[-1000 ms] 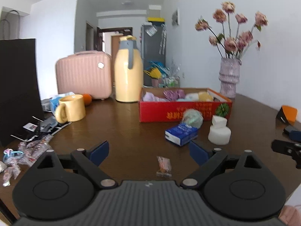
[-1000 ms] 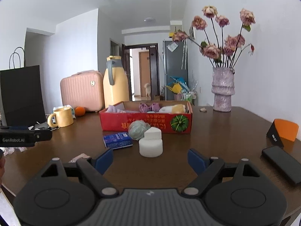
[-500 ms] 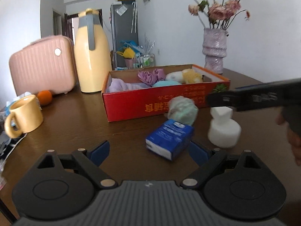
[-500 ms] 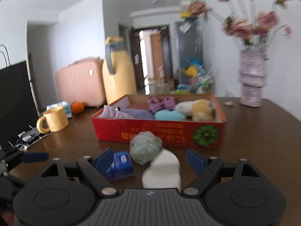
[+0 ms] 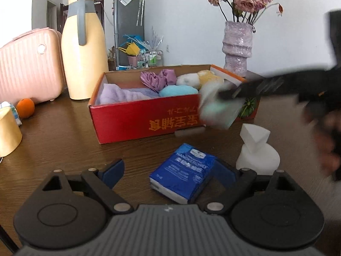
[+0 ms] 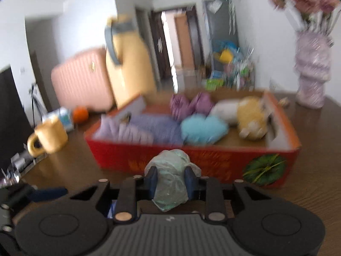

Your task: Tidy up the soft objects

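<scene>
Pinching a crumpled green bag at its middle, the right gripper carries it just in front of the red box, clear of the table. It looks light and squashy, likely slippery, so a firm central squeeze suits it. The left gripper hangs spread wide around a blue tissue pack, which should yield when squeezed across its sides.
</scene>
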The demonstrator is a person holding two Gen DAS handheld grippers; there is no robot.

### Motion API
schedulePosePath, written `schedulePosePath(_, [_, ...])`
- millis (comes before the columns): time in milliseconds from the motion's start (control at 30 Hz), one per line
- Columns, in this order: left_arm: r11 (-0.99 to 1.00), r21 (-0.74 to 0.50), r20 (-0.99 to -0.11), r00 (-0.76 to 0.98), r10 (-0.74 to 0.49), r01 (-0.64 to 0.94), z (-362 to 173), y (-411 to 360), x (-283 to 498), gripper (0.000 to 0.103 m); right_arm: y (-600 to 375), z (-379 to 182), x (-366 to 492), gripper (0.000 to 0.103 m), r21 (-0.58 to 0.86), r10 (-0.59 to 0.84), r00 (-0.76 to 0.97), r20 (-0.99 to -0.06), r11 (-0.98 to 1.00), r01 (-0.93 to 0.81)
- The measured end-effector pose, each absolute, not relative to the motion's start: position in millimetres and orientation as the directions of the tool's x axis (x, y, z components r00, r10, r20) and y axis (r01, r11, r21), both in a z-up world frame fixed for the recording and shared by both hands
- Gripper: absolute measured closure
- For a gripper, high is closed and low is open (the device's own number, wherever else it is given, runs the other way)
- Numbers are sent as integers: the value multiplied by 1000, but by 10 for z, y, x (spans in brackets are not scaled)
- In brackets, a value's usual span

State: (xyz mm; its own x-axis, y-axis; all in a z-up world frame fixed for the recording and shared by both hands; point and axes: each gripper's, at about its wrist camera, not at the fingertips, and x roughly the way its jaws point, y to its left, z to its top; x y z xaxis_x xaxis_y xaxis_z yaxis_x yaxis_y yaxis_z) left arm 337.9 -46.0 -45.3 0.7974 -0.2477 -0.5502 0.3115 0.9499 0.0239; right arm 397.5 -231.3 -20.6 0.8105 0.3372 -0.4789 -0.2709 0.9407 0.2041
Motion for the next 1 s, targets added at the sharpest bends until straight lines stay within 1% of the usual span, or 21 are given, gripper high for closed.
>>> schedulePosePath(100, [957, 17, -555, 799, -232, 290, -434, -482, 3353, 12, -2546, -29, 3738, 77, 207, 312, 863, -397, 947, -247])
schedulePosePath(167, [961, -15, -545, 804, -240, 277, -369, -464, 3302, 12, -2703, 37, 3567, 76, 211, 301, 874, -381, 949, -234])
schedulePosePath(233, [966, -39, -524, 818, -236, 254, -303, -418, 3199, 12, -2805, 55, 3376, 76, 222, 329, 867, -374, 939, -261])
schedulePosePath(367, [986, -24, -506, 849, -154, 165, -285, -321, 2960, 12, -2725, -110, 2924, 75, 243, 446, 791, -420, 895, -375])
schedulePosePath(500, [994, -35, -521, 847, -105, 101, -283, -201, 2824, 12, -2400, -412, 2751, 73, 225, 487, 729, -481, 872, -434])
schedulePosePath(533, [995, -40, -521, 848, -96, 88, -263, -165, 2803, 12, -2324, -468, 2759, 68, 226, 493, 720, -488, 869, -441])
schedulePosePath(633, [996, -73, -514, 854, -82, 52, -181, -53, 2751, 14, -2166, -520, 2752, 59, 221, 492, 714, -498, 868, -444])
schedulePosePath(667, [994, -95, -510, 856, -88, 45, -161, -16, 2751, 19, -2153, -462, 2740, 56, 209, 490, 719, -493, 869, -449])
schedulePosePath(700, [991, -130, -510, 854, -102, 41, -141, 23, 2772, 29, -2155, -408, 2707, 48, 207, 496, 729, -472, 866, -455])
schedulePosePath(733, [985, -166, -518, 846, -125, 44, -139, 50, 2806, 34, -2197, -328, 2701, 43, 215, 503, 743, -441, 863, -457])
schedulePosePath(767, [976, -211, -537, 829, -158, 49, -147, 67, 2871, 41, -2249, -242, 2729, 44, 229, 510, 754, -413, 860, -456])
schedulePosePath(800, [963, -262, -560, 804, -199, 56, -169, 72, 2955, 49, -2277, -170, 2785, 47, 236, 511, 761, -401, 860, -453])
schedulePosePath(833, [949, -309, -584, 775, -242, 64, -206, 62, 3049, 53, -2288, -111, 2870, 58, 234, 504, 766, -400, 864, -446])
schedulePosePath(867, [937, -344, -611, 744, -272, 61, -250, 41, 3143, 57, -2277, -55, 3018, 64, 224, 490, 768, -412, 872, -436])
schedulePosePath(900, [928, -369, -627, 722, -293, 56, -293, 18, 3215, 58, -2236, -22, 3209, 72, 207, 481, 759, -438, 876, -436])
schedulePosePath(933, [917, -397, -636, 704, -314, 51, -331, -2, 3285, 58, -2190, -25, 3390, 74, 196, 475, 743, -472, 878, -437])
schedulePosePath(1000, [895, -444, -643, 683, -347, 36, -395, -23, 3387, 58, -2053, -86, 3790, 74, 192, 470, 671, -573, 873, -448])
